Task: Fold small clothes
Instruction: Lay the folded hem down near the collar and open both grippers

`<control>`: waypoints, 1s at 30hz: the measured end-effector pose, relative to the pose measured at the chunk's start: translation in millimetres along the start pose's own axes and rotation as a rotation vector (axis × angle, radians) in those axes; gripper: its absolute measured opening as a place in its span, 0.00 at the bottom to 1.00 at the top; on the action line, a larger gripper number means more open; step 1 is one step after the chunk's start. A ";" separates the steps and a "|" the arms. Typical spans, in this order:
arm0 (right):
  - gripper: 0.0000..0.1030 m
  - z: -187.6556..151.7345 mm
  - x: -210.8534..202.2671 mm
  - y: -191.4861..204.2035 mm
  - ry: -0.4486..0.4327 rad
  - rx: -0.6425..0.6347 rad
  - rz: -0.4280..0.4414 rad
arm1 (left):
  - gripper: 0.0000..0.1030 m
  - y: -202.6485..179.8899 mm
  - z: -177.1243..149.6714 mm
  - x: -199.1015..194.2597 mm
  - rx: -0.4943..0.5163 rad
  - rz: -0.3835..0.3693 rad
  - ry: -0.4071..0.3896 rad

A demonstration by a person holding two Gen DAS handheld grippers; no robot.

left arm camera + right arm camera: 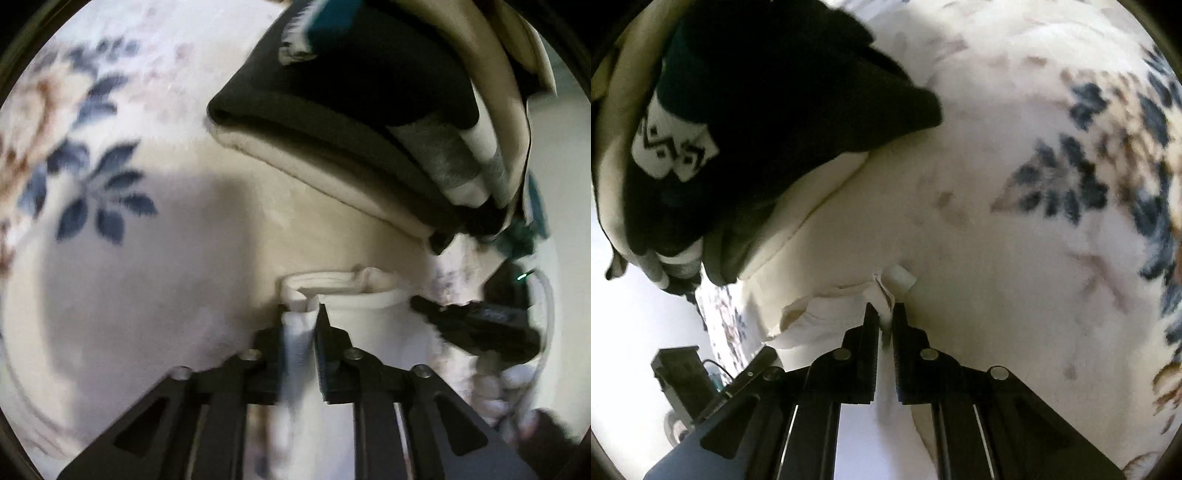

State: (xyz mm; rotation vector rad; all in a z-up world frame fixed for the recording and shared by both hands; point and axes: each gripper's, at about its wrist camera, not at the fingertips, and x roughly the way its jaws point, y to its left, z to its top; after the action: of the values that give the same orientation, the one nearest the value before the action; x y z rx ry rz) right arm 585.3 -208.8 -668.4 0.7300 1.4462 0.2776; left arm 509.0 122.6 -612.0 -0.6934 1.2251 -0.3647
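A small white garment (351, 295) hangs between both grippers above a floral bedspread (110, 110). My left gripper (301, 312) is shut on its rolled hem. In the right wrist view my right gripper (884, 310) is shut on the garment's (820, 321) other edge, beside a small white label (901, 278). The right gripper (480, 321) also shows at the right of the left wrist view, blurred.
A pile of folded clothes (351, 110), black, cream, grey and teal, lies on the bedspread just beyond the garment; it also shows at the upper left of the right wrist view (757, 110). The bed edge and a dark device (683, 373) lie at lower left there.
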 end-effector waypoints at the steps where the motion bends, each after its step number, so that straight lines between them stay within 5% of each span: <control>1: 0.12 0.5 -0.4 1.8 0.021 -0.005 0.004 | 0.46 4.8 0.4 -4.4 -0.023 -0.045 0.014; 3: 0.39 1.0 -6.3 2.2 0.054 -0.021 0.018 | 0.66 8.9 -1.4 -11.5 -0.031 -0.089 -0.014; 5: 0.55 0.5 -11.5 -0.8 0.053 -0.044 0.031 | 0.66 14.1 -1.9 -10.5 -0.032 -0.119 -0.005; 12: 0.56 -2.6 8.6 -12.8 0.138 -0.069 0.087 | 0.63 -17.7 3.5 20.6 0.166 -0.011 0.025; 14: 0.56 -1.9 11.9 -12.5 0.138 -0.082 0.100 | 0.35 -28.0 4.8 24.9 0.228 0.040 0.016; 15: 0.54 -1.7 14.5 -9.5 0.131 -0.088 0.106 | 0.09 -33.1 5.7 29.9 0.247 0.056 0.022; 16: 0.46 -1.0 14.5 -8.4 0.119 -0.095 0.107 | 0.09 -34.9 6.4 31.0 0.253 0.051 0.037; 17: 0.18 -0.9 11.6 -7.2 0.099 -0.108 0.099 | 0.08 -36.5 6.0 28.1 0.259 0.049 0.028; 18: 0.09 -0.9 10.1 -4.5 0.092 -0.125 0.087 | 0.08 -38.3 5.1 25.2 0.263 0.047 0.020; 30: 0.05 -42.0 -42.4 30.3 0.001 -0.198 0.174 | 0.07 -83.4 -41.4 -51.1 0.283 -0.036 -0.088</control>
State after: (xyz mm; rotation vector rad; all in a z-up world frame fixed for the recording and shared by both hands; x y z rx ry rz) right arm 546.8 -198.9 -614.6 0.6940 1.3360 0.5479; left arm 462.6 79.6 -526.6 -0.4823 1.0527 -0.5206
